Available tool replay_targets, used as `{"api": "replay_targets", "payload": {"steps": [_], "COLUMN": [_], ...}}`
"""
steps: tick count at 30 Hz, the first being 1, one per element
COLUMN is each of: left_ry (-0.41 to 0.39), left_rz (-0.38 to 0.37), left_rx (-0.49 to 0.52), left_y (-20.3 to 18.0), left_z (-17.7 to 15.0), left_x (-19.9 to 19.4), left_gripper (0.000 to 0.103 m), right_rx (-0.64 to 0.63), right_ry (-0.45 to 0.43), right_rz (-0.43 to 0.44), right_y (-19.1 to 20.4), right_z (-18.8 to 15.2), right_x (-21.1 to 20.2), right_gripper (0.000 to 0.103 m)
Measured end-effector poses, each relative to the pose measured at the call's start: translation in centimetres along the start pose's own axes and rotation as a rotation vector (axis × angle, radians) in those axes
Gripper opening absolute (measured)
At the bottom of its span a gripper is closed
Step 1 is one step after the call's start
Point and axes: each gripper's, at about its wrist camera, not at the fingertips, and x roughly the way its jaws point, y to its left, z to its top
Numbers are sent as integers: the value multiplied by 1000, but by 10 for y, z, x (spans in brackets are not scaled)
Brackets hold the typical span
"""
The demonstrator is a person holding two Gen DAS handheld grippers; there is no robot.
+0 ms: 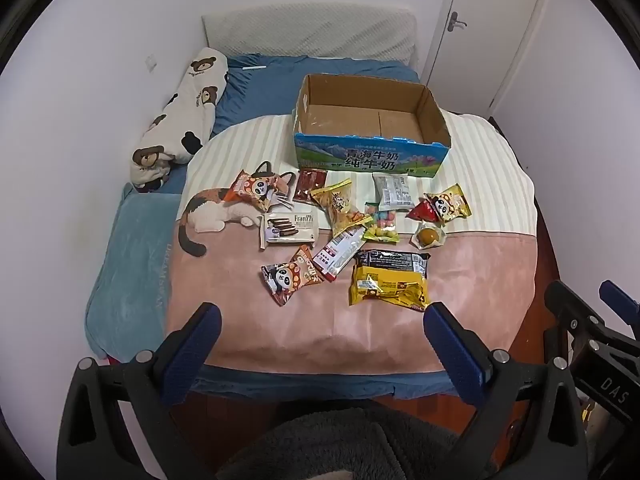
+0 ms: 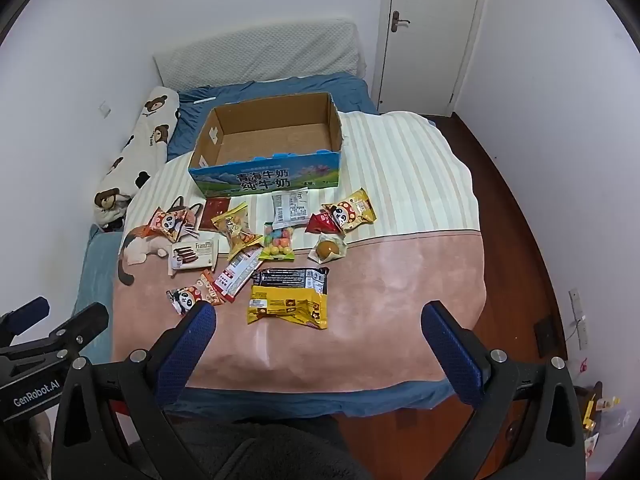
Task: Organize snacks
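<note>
The bed [image 1: 132,280] carries a pink and striped blanket [image 1: 472,280], and that soft ground is the first risk; anything pressed down on it sinks, so a gripper reaching for a flat packet may pinch cloth along with foil; the cardboard box [image 1: 436,114] stands open and empty at the far side of the blanket, just beyond the scattered snacks, and being light it could slide or tip on the bedding if a packet is pushed against its wall instead of dropped over it; the yellow and black bag [image 1: 388,280], the biggest snack, lies nearest the grippers, and its slack, crinkled film looks likely to slip from a shallow grasp; the Franzzi biscuit pack [image 1: 289,229] lies flat near the printed cat, offering little edge to catch; the panda packets [image 1: 290,276] are puffed and may squirt sideways when squeezed; the bag of coloured candy balls [image 1: 382,222] overlaps its neighbours in the middle of the heap, so lifting it could drag others along; the small round cake in clear wrap [image 1: 427,236] looks soft enough to crush under a hard close; the left gripper [image 1: 320,344] hangs released above the near edge of the blanket, jaws spread wide and holding nothing; the right gripper [image 2: 320,340] is likewise spread and empty, close beside the left, so the two could collide if both reach for the middle together.
</note>
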Motion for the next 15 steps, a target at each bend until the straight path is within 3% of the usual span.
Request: {"api": "replay_targets", "payload": {"steps": [15], "left_ry": [1], "left_rz": [-11], "left_rx": [-15], "left_y": [11], "left_z": [0], "left_x": [-2], "left_gripper": [103], "right_rx": [-3], "right_ry": [4], "right_rz": [4], "right_y": [2], "right_z": [-2], "right_x": [0], "right_gripper": [103]}}
